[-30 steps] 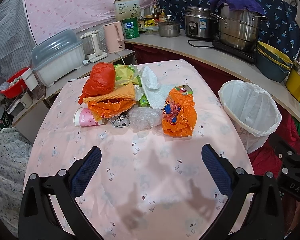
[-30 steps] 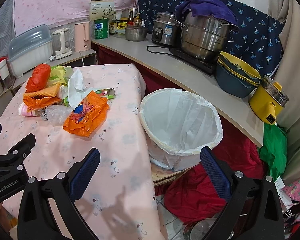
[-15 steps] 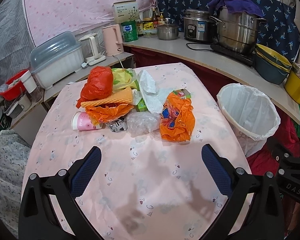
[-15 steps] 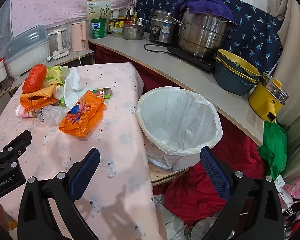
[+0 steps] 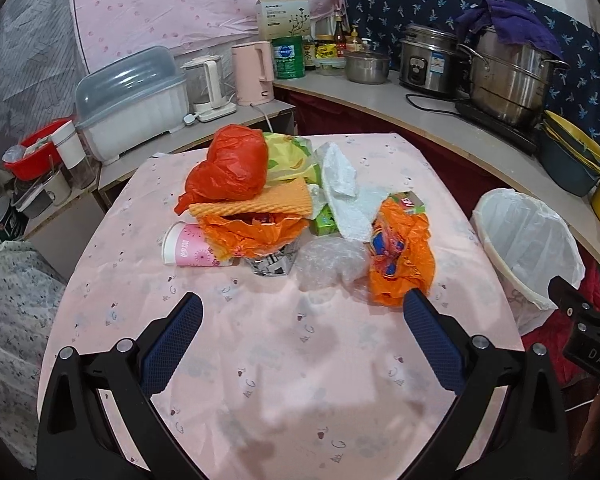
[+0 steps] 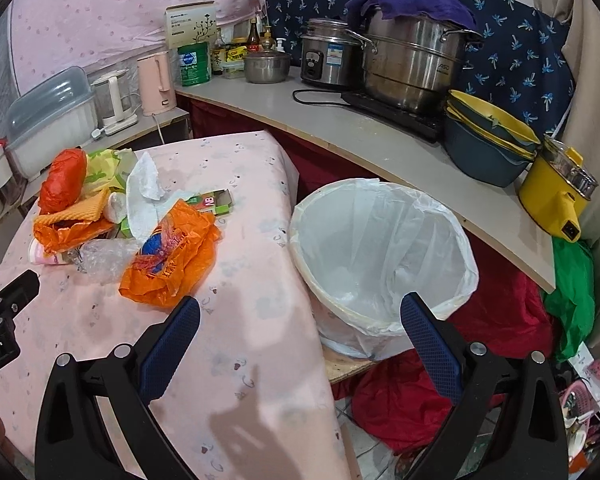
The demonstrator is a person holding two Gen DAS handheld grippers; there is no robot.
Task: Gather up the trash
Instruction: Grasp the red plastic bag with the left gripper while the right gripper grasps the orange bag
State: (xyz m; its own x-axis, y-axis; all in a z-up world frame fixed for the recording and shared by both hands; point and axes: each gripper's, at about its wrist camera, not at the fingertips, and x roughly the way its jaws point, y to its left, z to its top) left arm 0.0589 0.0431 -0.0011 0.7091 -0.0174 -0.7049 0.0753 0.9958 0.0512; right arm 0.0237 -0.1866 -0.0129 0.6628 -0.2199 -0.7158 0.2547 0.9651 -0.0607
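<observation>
Left wrist view: left hand-held gripper (image 5: 302, 316) spread wide above the pink tabletop (image 5: 284, 368), holding nothing.
Right wrist view: right hand-held gripper (image 6: 300, 318) spread wide, empty, over the tabletop edge beside the bin.
Trash pile: heaped mid-tabletop, ahead of the left fingers.
Pile contents: red bag (image 5: 228, 164) on top; orange printed bag (image 5: 400, 256) at the right; clear crumpled plastic (image 5: 332, 262) touching it; pink paper cup (image 5: 188, 245) lying on its side at the left; white tissue (image 5: 340, 184) behind.
Waste bin (image 6: 384, 264): lined in white, upright, just beside the tabletop's right edge.
</observation>
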